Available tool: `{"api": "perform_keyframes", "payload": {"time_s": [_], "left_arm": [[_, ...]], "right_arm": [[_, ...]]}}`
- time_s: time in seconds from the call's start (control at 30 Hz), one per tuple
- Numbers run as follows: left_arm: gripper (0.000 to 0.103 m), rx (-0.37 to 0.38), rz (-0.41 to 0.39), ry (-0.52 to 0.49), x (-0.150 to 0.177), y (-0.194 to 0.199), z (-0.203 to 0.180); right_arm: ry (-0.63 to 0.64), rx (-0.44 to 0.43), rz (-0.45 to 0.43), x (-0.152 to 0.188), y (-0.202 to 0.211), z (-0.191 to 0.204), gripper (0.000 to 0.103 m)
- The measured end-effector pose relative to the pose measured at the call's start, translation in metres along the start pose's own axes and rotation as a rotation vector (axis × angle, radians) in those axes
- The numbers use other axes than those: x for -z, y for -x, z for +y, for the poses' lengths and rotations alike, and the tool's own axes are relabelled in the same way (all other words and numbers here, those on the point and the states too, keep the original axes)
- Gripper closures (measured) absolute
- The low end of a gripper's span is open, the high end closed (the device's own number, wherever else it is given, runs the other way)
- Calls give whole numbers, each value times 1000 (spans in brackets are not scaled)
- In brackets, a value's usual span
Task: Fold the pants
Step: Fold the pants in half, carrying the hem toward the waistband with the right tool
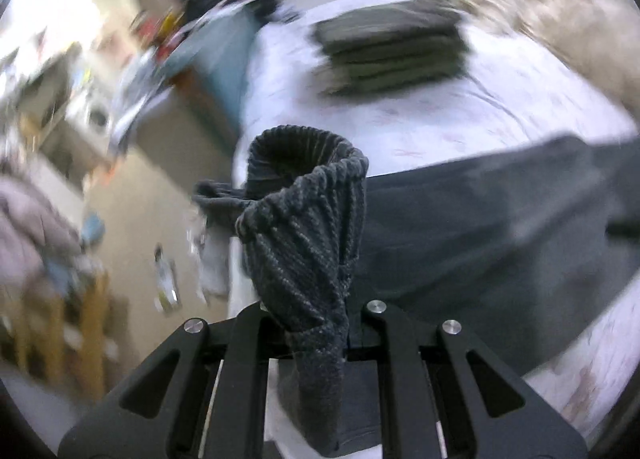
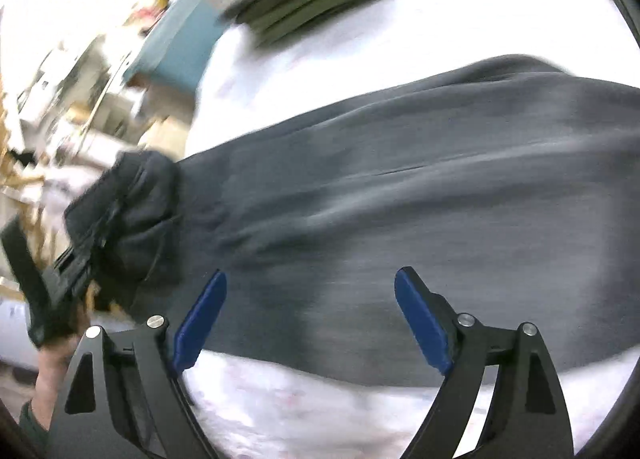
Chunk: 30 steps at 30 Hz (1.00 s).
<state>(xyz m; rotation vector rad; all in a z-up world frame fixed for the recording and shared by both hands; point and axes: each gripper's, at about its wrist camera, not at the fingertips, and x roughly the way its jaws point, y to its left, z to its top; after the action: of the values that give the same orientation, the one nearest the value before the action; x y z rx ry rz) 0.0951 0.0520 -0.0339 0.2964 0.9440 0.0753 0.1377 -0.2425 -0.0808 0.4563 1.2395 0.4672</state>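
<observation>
A: Left wrist view. Your left gripper (image 1: 316, 323) is clamped tight on the ribbed elastic waistband (image 1: 304, 227) of the dark grey pants (image 1: 480, 227). The bunched band stands up between the black arms and hides the pads. The rest of the garment stretches away to the right across the white, faintly patterned bed sheet (image 1: 420, 119).

B: And your right gripper (image 2: 310, 319)?

A: Right wrist view. Its blue-padded jaws stand wide apart, holding nothing, and hover over the near edge of the grey cloth, with nothing caught between the pads.

B: Surroundings?

A: Beyond the pants, well apart from them, a stack of folded olive-green cloths (image 1: 392, 47) lies on the sheet. A cream, fluffy blanket (image 1: 560, 27) is heaped at the far right. Off the bed's left edge you see a tan floor (image 1: 152, 203) strewn with small items, a blue panel (image 1: 216, 47) and cluttered furniture, all blurred. Nothing lies on the pants themselves.

B: Any writing?

A: None can be read; the blur is too strong.

B: Anything else at lower left of the right view?

A: Your left hand (image 2: 52, 363), grasping the other gripper's black body.
</observation>
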Motion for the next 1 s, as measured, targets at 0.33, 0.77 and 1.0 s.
{"api": "perform_keyframes", "payload": {"time_s": [0.33, 0.77, 1.0], "left_arm": [[90, 47, 86, -554, 48, -33, -208], [17, 415, 32, -200, 10, 13, -71], [14, 112, 153, 294, 5, -47, 39]], "right_arm": [[-257, 66, -148, 5, 52, -87, 15], [-103, 39, -50, 0, 12, -54, 15], [75, -3, -30, -16, -26, 4, 18]]}}
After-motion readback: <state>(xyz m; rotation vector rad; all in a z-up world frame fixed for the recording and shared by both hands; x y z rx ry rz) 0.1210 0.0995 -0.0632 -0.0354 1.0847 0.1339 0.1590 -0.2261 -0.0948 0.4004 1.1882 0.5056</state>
